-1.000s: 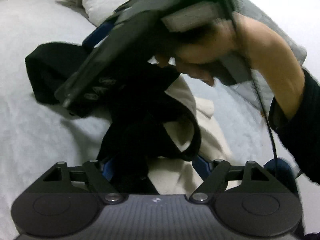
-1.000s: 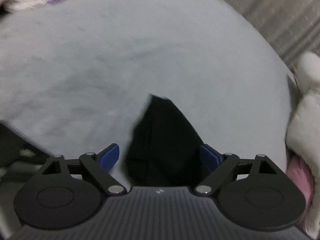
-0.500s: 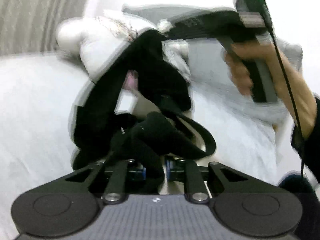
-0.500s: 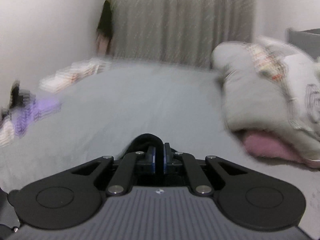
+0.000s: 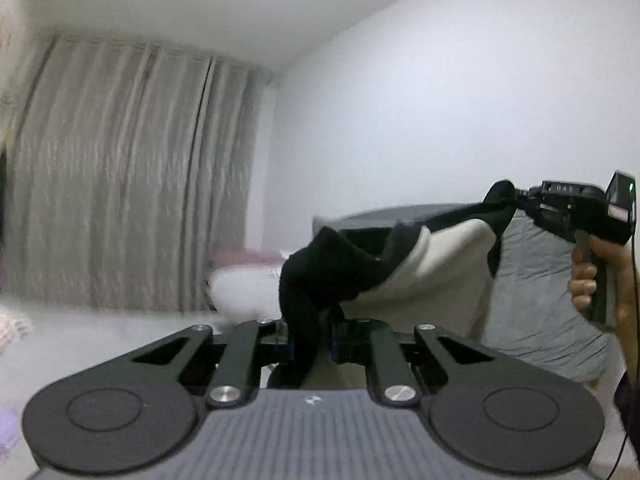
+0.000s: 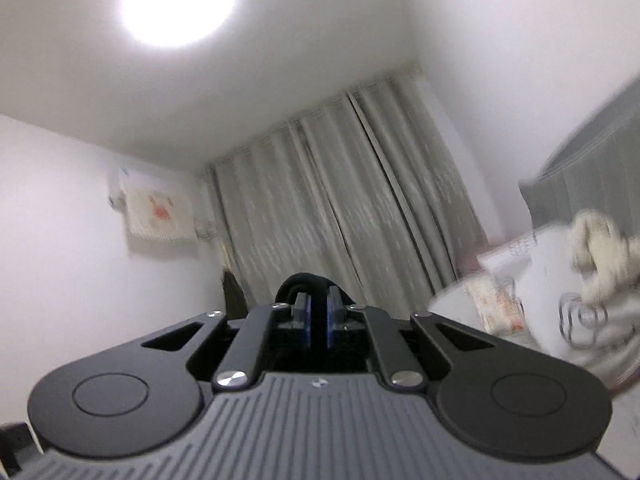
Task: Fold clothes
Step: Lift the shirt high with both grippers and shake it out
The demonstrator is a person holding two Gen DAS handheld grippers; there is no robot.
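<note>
Both grippers have risen off the bed: the left gripper [image 5: 312, 344] and right gripper [image 6: 316, 322], fingers clamped, now stretch the black garment [image 5: 332, 272] in midair before the curtain [image 5: 120, 176].

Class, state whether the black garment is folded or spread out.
Spread, not folded: the black garment hangs stretched between the left gripper and right gripper, cream lining showing.
</note>
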